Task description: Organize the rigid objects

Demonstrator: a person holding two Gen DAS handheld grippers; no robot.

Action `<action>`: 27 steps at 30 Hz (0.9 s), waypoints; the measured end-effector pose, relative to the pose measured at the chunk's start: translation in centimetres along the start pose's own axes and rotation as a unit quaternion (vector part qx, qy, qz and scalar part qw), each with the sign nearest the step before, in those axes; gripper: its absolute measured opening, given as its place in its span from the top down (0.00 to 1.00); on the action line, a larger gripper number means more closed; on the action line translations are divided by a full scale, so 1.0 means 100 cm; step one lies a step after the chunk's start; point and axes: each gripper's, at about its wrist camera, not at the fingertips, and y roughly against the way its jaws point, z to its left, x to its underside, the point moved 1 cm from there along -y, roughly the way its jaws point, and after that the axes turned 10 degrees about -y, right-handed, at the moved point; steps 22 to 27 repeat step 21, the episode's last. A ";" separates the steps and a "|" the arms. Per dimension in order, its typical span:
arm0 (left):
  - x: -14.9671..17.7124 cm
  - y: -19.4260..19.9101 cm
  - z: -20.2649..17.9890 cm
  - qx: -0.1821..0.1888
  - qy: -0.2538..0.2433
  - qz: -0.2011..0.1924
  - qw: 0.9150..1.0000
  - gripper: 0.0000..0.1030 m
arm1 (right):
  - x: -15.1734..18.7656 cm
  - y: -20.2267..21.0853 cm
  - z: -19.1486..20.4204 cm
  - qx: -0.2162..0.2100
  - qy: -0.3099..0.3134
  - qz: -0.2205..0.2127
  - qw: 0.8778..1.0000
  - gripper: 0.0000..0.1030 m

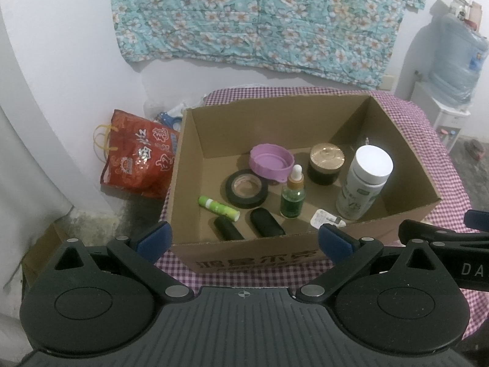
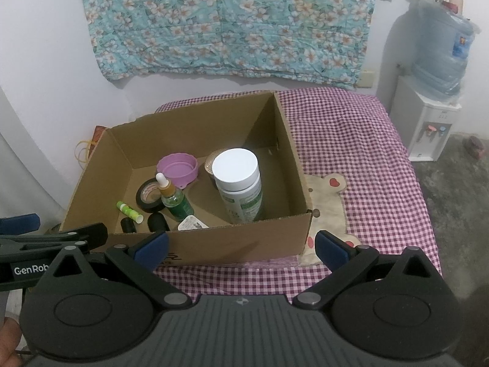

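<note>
While both tongs hung open and empty at the near wall of the cardboard box (image 1: 305,244), every rigid object was seen already inside it.

The left tongs (image 1: 243,238) and right tongs (image 2: 241,243) were held with blue pads spread wide, nothing between them. Ahead of and below the left tongs, 2 black cylinders (image 1: 266,221) lay with long axes running away from the pads, beside a green tube (image 1: 218,208) angled across. The white bottle (image 2: 240,183) stood upright directly ahead of the right tongs, the nearer pair to it. The checked desk (image 2: 366,153) appeared bare of loose items, so the task was judged nearly complete.
</note>
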 end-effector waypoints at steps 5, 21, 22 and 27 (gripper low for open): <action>0.000 0.000 0.000 0.000 0.000 0.000 1.000 0.01 | 0.000 0.000 -0.001 0.000 -0.001 -0.001 1.000 0.00; -0.002 0.000 -0.001 0.000 0.000 -0.001 1.000 0.01 | -0.002 0.003 -0.003 0.001 -0.002 -0.003 1.000 0.00; -0.002 0.000 -0.001 0.000 0.000 -0.001 1.000 0.01 | -0.002 0.003 -0.003 0.001 -0.002 -0.003 1.000 0.00; -0.002 0.000 -0.001 0.000 0.000 -0.001 1.000 0.01 | -0.002 0.003 -0.003 0.001 -0.002 -0.003 1.000 0.00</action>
